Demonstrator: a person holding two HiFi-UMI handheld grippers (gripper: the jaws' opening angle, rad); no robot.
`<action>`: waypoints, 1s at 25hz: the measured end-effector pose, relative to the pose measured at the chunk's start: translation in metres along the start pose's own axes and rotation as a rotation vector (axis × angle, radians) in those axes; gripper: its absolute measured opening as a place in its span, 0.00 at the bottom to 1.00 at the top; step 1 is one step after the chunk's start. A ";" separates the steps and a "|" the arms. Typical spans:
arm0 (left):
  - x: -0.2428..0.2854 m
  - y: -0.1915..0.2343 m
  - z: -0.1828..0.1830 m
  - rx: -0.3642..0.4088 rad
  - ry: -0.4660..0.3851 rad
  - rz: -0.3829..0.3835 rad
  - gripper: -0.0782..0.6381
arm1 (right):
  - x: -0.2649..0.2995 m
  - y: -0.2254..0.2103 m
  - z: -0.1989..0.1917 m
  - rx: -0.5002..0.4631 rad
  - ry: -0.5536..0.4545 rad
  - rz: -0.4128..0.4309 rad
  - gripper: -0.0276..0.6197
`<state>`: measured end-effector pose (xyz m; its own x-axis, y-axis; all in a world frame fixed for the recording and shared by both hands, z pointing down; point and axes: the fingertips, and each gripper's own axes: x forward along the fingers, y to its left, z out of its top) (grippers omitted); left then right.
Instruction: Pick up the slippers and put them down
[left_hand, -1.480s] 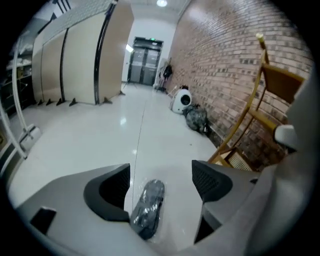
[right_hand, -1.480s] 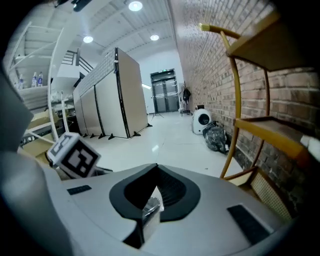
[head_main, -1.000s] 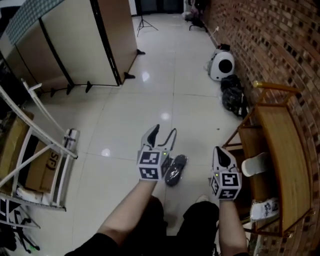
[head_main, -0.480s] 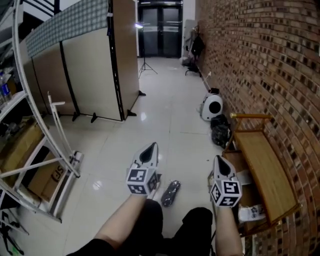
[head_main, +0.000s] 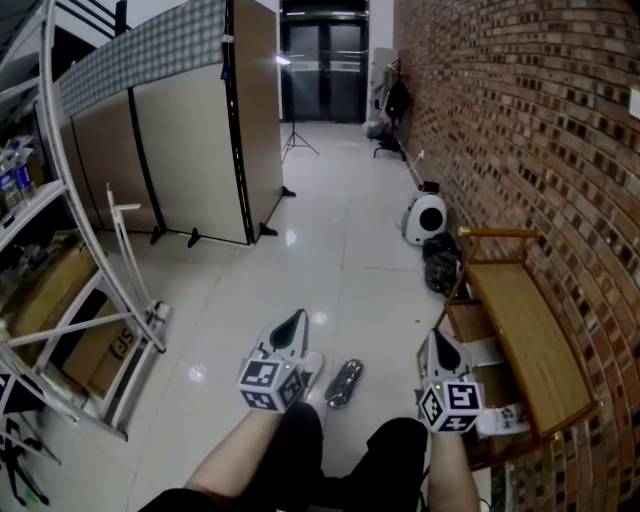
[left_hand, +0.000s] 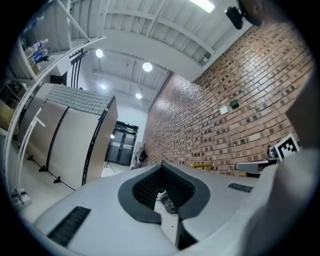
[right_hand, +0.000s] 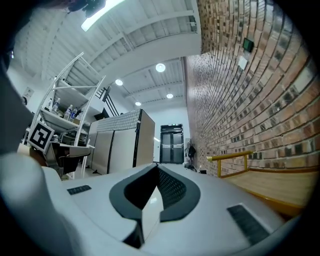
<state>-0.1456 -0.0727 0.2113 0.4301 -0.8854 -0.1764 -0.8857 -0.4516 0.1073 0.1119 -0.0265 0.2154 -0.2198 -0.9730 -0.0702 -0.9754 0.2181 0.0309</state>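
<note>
A dark slipper (head_main: 343, 382) lies on the pale tiled floor between my two grippers, below them and touched by neither. Two white slippers (head_main: 487, 350) (head_main: 508, 418) rest on the lower shelf of a wooden rack (head_main: 525, 325) at the right. My left gripper (head_main: 293, 316) (left_hand: 161, 165) is held up off the floor, pointing down the corridor, jaws shut with nothing between them. My right gripper (head_main: 436, 335) (right_hand: 157, 165) is level beside the rack; its jaw tips meet, and it holds nothing.
A brick wall (head_main: 520, 120) runs along the right, with a white round appliance (head_main: 425, 217) and a black bag (head_main: 440, 265) at its foot. A folding partition (head_main: 190, 130) stands at the left, with a metal shelf frame (head_main: 60, 250) and cardboard boxes (head_main: 100, 345) nearer.
Both grippers have risen away from the floor and the view has tilted up along the corridor. The left jaws, open a second ago, are shut and empty. The dark slipper stays on the floor.
</note>
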 end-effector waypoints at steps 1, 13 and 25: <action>-0.008 0.001 -0.002 -0.001 0.002 0.010 0.11 | -0.005 0.000 -0.001 0.002 -0.001 0.000 0.05; -0.113 -0.020 -0.025 -0.034 0.057 0.031 0.11 | -0.091 0.046 -0.015 -0.041 0.023 0.051 0.05; -0.179 -0.075 -0.034 -0.012 0.073 0.004 0.11 | -0.173 0.055 -0.016 -0.036 0.005 0.054 0.05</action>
<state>-0.1501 0.1156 0.2682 0.4382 -0.8929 -0.1039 -0.8856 -0.4486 0.1200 0.0961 0.1526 0.2451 -0.2715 -0.9604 -0.0624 -0.9611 0.2672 0.0702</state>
